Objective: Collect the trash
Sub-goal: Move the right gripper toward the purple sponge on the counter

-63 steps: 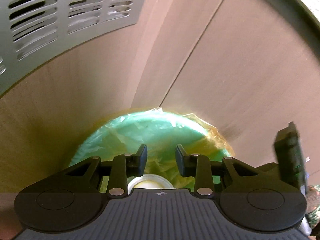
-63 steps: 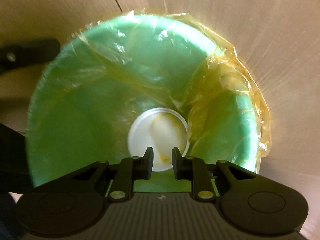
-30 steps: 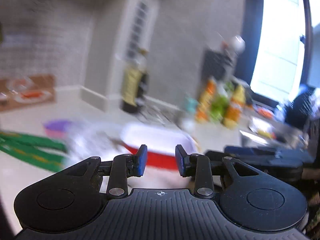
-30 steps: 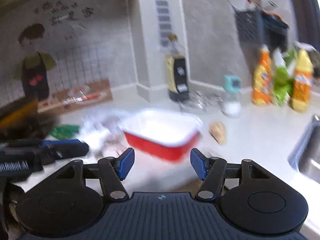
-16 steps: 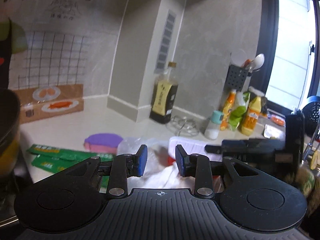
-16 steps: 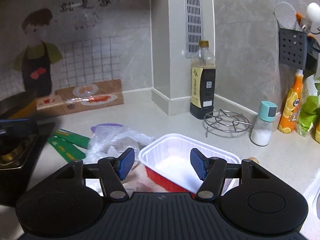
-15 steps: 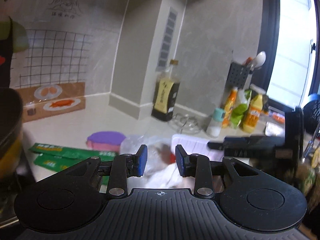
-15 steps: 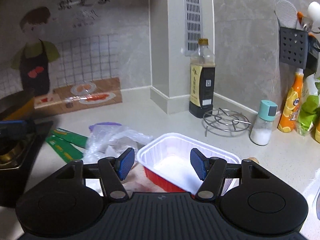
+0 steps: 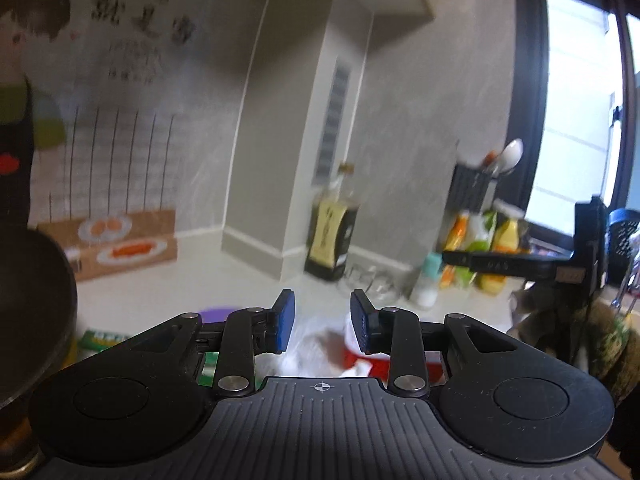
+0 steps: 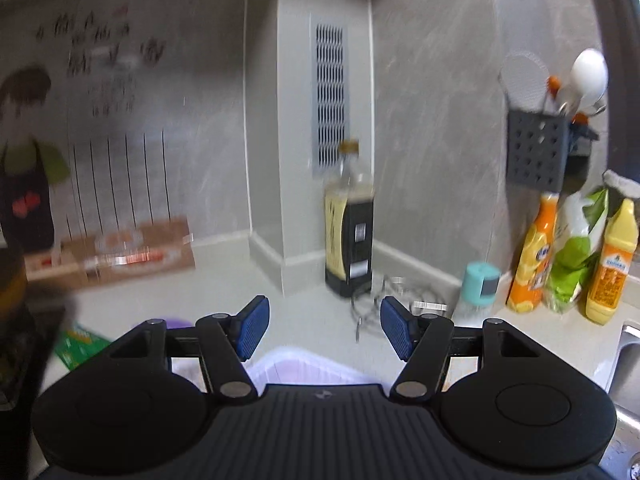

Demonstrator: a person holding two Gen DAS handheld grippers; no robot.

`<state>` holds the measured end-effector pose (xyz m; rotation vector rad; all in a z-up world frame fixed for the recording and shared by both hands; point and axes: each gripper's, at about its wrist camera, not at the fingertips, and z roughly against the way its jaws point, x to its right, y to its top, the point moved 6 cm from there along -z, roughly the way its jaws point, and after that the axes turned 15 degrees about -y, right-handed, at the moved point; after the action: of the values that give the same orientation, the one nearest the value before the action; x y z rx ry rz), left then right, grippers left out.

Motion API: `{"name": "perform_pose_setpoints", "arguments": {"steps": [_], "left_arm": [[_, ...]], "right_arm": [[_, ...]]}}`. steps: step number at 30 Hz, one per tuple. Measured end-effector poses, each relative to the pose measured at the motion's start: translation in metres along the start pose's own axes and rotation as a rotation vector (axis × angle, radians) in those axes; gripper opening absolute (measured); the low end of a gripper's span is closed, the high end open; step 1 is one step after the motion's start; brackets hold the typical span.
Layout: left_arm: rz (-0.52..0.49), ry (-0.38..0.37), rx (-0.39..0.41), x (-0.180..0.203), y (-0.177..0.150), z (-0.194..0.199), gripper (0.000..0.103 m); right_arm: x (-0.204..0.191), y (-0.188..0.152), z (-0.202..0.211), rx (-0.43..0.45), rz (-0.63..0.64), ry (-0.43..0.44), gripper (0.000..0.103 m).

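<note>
Your two claws hover over desk trash.
Right claw (image 10: 323, 328) wide apart, left claw (image 9: 322, 327) narrowly parted, both empty; the thin, springy plastic tray (image 10: 304, 368) looks light, so pinch its rim.

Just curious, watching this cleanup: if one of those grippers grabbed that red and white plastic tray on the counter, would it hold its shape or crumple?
The plastic tray looks thin-walled, so its rim would probably flex under a pinch. It seems light and might slide on the smooth counter if pushed.
</note>
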<state>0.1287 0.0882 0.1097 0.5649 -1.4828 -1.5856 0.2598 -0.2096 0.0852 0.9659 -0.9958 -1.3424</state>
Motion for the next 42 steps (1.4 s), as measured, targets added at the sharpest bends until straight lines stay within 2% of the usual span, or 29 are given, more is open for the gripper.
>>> {"name": "perform_pose_setpoints", "arguments": {"steps": [3,5,9,13,17,20,24,29,32,37,39,42], "left_arm": [[0.008,-0.026,0.016,0.014,0.000,0.001,0.034],[0.020,-0.044,0.016,0.024,-0.006,-0.003,0.034],[-0.015,-0.051,0.018,0.052,-0.032,-0.013,0.034],[-0.048,0.000,-0.008,0.070,-0.070,-0.022,0.034],[0.012,0.057,-0.038,0.072,-0.100,-0.029,0.034],[0.027,0.123,-0.065,0.071,-0.109,-0.029,0.034],[0.011,0.159,-0.054,0.066,-0.105,-0.030,0.034],[0.037,0.091,-0.049,0.049,-0.099,-0.065,0.034],[0.062,0.034,-0.068,0.038,-0.079,-0.087,0.034],[0.135,-0.022,0.011,0.031,-0.062,-0.080,0.034],[0.152,-0.024,0.044,0.030,-0.071,-0.072,0.034],[0.173,-0.044,0.030,0.026,-0.089,-0.062,0.034]], "right_arm": [[-0.002,-0.001,0.012,-0.002,0.018,0.008,0.062],[-0.010,-0.007,0.012,-0.033,0.046,0.008,0.062],[-0.016,-0.036,0.019,-0.065,0.031,0.043,0.062],[-0.010,-0.079,0.032,-0.094,0.071,0.103,0.062],[0.003,-0.113,0.030,-0.119,0.111,0.123,0.062],[0.013,-0.124,0.030,-0.119,0.101,0.153,0.062],[0.015,-0.121,0.026,-0.106,0.075,0.204,0.062],[0.014,-0.128,0.008,-0.117,0.057,0.243,0.062],[0.024,-0.137,-0.009,-0.171,0.029,0.236,0.062],[0.026,-0.119,-0.020,-0.196,0.004,0.210,0.062],[0.023,-0.114,-0.016,-0.180,0.004,0.187,0.062],[0.015,-0.120,-0.005,-0.144,0.074,0.127,0.062]]}}
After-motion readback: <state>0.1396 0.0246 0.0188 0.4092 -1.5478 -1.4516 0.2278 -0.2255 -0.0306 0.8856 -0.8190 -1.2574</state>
